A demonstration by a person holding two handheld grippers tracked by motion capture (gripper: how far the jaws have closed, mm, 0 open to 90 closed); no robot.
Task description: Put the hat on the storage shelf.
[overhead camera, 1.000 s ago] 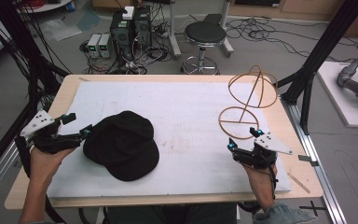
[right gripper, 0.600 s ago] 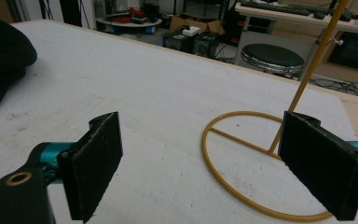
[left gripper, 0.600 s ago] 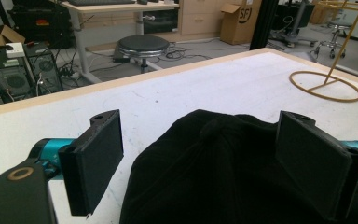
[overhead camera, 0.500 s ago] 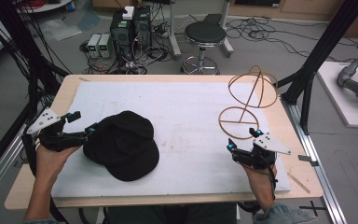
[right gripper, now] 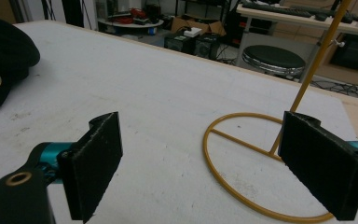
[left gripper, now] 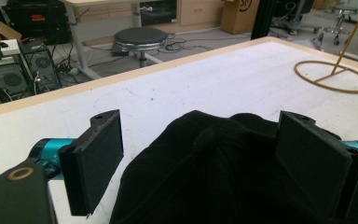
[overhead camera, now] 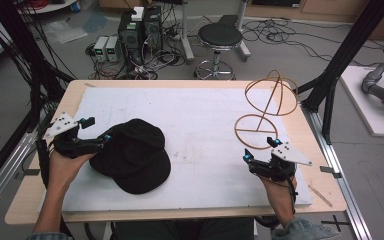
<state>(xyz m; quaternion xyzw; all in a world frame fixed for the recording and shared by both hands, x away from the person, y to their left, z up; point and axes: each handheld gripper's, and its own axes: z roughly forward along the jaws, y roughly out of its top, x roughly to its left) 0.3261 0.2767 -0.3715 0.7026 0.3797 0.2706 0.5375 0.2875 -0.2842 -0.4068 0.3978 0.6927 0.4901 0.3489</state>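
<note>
**Left hand-held gripper at the cap, right one idle by the stand**

In the lower left of the high view, the left hand-held gripper (overhead camera: 96, 134) sits at the left edge of the black cap (overhead camera: 132, 155), its jaws spread wide; its own view shows the cap (left gripper: 214, 177) rising between the two pads without either pressing it. The cap lies on the white worktop (overhead camera: 200, 120), left of centre. In the lower right, the right hand-held gripper (overhead camera: 260, 152) rests on the worktop, jaws wide and holding nothing. Just beyond it stands the gold wire stand (overhead camera: 265, 107), its ring base flat near the right edge. Farther off, a stool (overhead camera: 220, 37) stands on the floor.
</note>
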